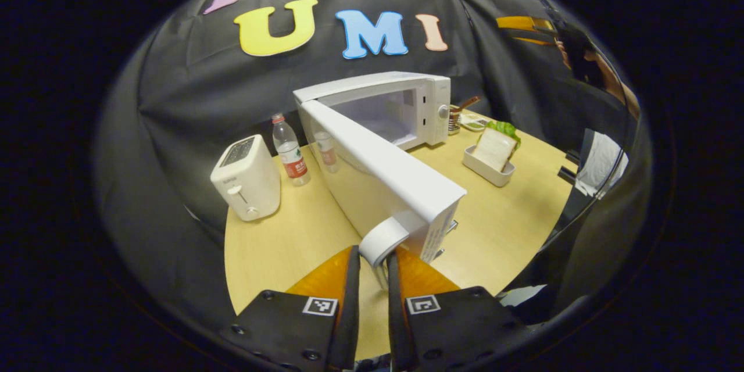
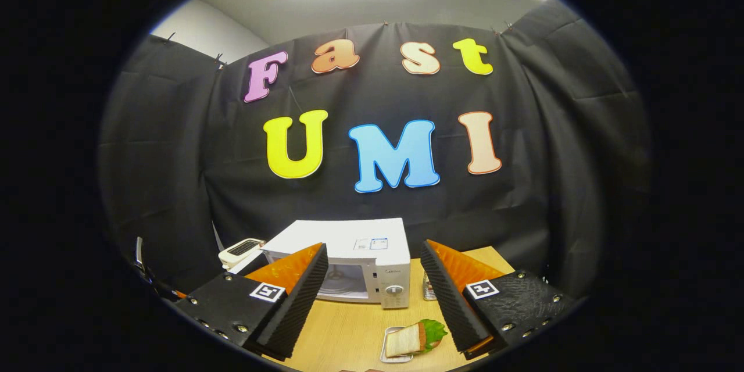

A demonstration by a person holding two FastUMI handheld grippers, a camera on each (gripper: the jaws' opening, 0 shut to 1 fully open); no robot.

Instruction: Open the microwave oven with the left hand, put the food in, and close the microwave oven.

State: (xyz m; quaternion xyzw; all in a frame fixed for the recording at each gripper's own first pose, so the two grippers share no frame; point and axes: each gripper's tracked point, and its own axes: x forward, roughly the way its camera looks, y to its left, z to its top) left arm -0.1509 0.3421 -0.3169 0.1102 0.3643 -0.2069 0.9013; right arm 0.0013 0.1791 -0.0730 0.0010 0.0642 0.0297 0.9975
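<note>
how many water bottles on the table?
1. The water bottle stands upright between the toaster and the open microwave door. The bottle shape on the door looks like its reflection. More could be hidden behind the microwave.

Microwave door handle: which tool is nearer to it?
Left. The left tool grips the door handle; the right tool hangs open, back from the microwave.
</note>
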